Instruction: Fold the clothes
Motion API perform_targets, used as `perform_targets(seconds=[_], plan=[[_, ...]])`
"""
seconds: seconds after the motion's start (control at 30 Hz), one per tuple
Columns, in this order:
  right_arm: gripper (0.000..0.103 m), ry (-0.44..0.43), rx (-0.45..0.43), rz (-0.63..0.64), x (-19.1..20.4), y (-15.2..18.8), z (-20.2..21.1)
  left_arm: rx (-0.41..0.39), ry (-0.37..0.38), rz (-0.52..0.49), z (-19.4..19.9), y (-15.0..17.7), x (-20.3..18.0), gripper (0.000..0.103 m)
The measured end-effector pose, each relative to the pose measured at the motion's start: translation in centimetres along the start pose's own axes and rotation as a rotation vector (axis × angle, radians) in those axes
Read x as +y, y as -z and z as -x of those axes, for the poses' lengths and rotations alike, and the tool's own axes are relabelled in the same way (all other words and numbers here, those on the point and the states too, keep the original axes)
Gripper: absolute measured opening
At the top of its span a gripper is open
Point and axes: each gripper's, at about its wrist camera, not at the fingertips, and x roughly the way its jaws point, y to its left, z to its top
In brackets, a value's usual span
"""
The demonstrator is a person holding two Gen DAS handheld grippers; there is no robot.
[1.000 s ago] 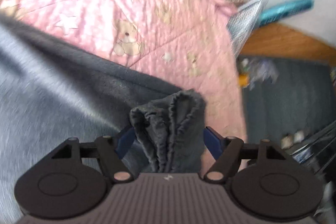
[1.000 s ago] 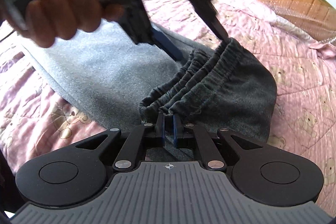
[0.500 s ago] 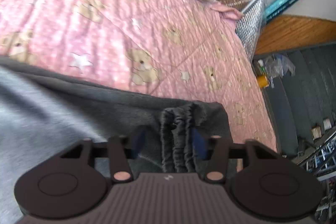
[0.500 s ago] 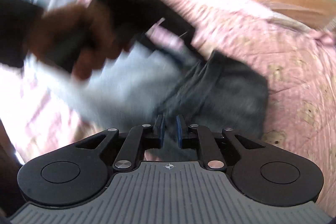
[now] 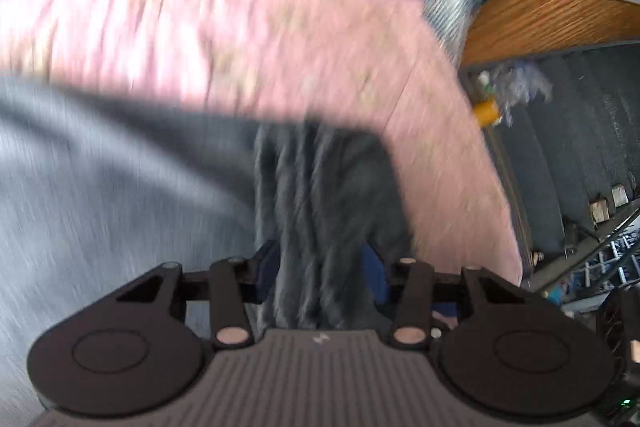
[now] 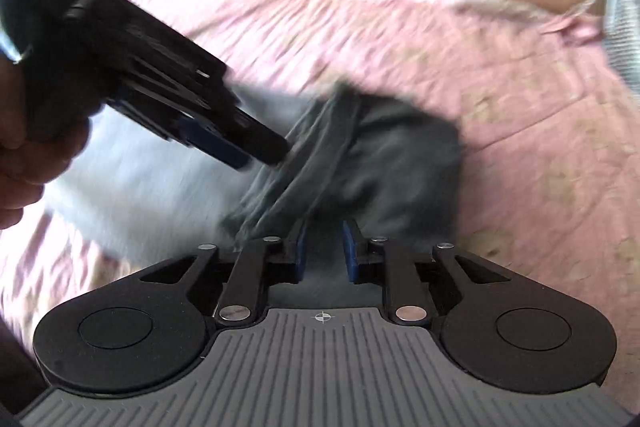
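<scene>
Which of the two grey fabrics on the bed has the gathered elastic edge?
The dark grey fabric; its edge is bunched in ridges, while the light grey fabric lies smooth beside it.

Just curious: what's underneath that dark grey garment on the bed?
Under the dark grey garment lies a pink quilt, visible all around it. The part directly beneath is covered, so anything else there is hidden.

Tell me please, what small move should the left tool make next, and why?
Probably finish closing the left tool on the bunched waistband. Its jaws have just been closing with the folds between them; blur hides whether the pads press yet. The right tool has just been opening, so it gives no hold.
</scene>
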Motion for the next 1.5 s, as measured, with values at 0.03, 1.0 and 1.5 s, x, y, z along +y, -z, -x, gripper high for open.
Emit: perform_targets(seconds=[0.03, 1.0, 1.5], plan=[[0.023, 0.031, -0.013, -0.033, -0.6, -0.1, 0.1, -0.017, 0.019, -0.013, 0.2, -0.8, -0.7, 0.048], [0.084, 0.219, -0.11, 0.111, 7.4, 0.6, 0.1, 0.155, 0.049, -0.026, -0.7, -4.6, -3.1, 0.01], [0.034, 0.128, -0.025, 0.703, 17.8, 2.9, -2.3, 0.037, -0.066, 0.274, 5.0, 3.1, 14.3, 0.018]])
